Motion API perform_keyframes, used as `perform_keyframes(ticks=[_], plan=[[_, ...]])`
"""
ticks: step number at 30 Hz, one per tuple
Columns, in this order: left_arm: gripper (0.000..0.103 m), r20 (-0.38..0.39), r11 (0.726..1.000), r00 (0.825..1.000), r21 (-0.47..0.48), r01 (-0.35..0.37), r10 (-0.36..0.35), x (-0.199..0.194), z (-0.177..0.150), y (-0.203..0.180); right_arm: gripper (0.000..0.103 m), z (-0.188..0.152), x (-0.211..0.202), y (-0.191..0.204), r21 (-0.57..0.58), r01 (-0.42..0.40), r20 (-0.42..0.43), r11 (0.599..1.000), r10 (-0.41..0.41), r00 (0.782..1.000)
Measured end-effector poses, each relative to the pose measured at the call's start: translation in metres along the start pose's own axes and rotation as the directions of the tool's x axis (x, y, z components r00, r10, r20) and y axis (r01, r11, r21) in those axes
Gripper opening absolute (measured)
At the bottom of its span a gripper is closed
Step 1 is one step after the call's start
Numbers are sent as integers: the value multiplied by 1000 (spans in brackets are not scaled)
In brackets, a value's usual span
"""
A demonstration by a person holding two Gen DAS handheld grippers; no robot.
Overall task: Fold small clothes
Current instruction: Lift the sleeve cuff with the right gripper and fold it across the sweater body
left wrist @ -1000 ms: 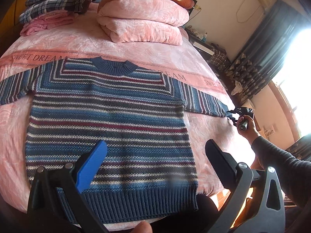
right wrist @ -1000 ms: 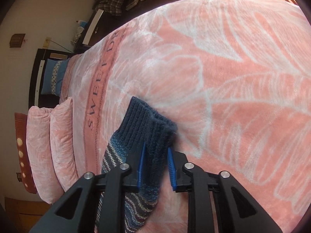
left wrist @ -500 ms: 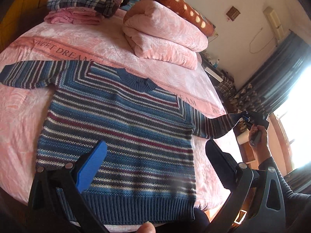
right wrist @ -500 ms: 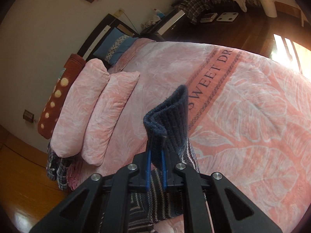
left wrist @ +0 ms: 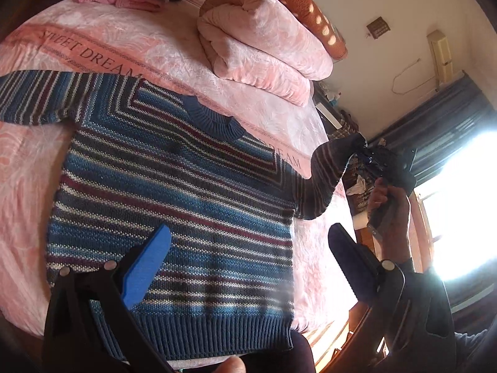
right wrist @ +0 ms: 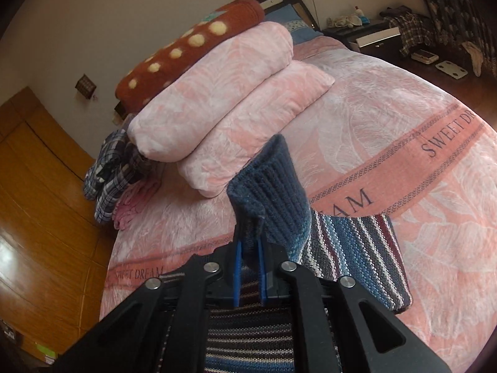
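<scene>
Sweater (left wrist: 174,205), striped blue knit, spread face-up on the pink bed (left wrist: 34,168), body flat, collar toward the folded pink quilt (left wrist: 261,49), hem at the near edge. Left sleeve stretched out flat across the blanket. Right sleeve lifted clear of the bed by its dark ribbed cuff (right wrist: 270,183), pinched between the blue pads of the right tool (right wrist: 248,267), narrowed hard on the knit. Left tool (left wrist: 248,258) spread wide, holding nothing, hovering above the lower body of the garment.

Step in hand, by the look of it: carrying the raised sleeve inward to lay it across the chest. Little of the fold done so far; body and other sleeve untouched.

To do it well:
- Keep the cuff pinched firmly; thick ribbing, likely to slip if eased.
- Carry the sleeve low and level over the body, so no slack bunches at the shoulder seam.
- Fold along a straight line from shoulder down to hem, parallel with the side edge.
- Bring the empty left tool down on the body near the armpit as an anchor, so the flat part stays put on the slippery plush blanket.
- Lay the cuff down flat, stripes running straight, before letting go.

Risks: dragging the whole sweater sideways; twisting the sleeve.
</scene>
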State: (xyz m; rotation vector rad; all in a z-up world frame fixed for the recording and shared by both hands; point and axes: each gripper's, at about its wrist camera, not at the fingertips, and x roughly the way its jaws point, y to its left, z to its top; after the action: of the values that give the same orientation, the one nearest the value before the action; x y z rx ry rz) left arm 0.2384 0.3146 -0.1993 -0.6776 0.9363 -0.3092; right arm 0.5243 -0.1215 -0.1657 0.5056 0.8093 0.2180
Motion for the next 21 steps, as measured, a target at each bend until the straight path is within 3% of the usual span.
perform_keyframes(ticks=[6, 11, 13, 14, 17, 19, 21], plan=[[100, -43, 998, 998, -44, 48, -50, 33, 32, 16, 8, -74, 84, 49, -170, 51, -131, 984, -74, 989], [100, -92, 992, 989, -67, 111, -117, 75, 57, 24, 8, -142, 156, 65, -278, 90, -243, 956, -161, 957], [100, -120, 986, 982, -95, 136, -146, 98, 67, 29, 15, -166, 178, 68, -322, 84, -300, 943, -186, 935], [100, -134, 983, 978, -113, 146, -160, 111, 72, 32, 27, -175, 183, 68, -338, 77, -322, 938, -192, 927], [100, -185, 965, 957, -179, 191, -224, 151, 84, 38, 47, -188, 168, 64, -343, 29, -311, 939, -143, 940], [100, -207, 942, 937, -245, 228, -281, 182, 90, 44, 50, -190, 140, 52, -301, 12, -295, 954, -105, 950], [100, -246, 929, 922, -297, 221, -298, 218, 95, 47, 50, -196, 106, 28, -193, -56, -302, 980, -5, 953]])
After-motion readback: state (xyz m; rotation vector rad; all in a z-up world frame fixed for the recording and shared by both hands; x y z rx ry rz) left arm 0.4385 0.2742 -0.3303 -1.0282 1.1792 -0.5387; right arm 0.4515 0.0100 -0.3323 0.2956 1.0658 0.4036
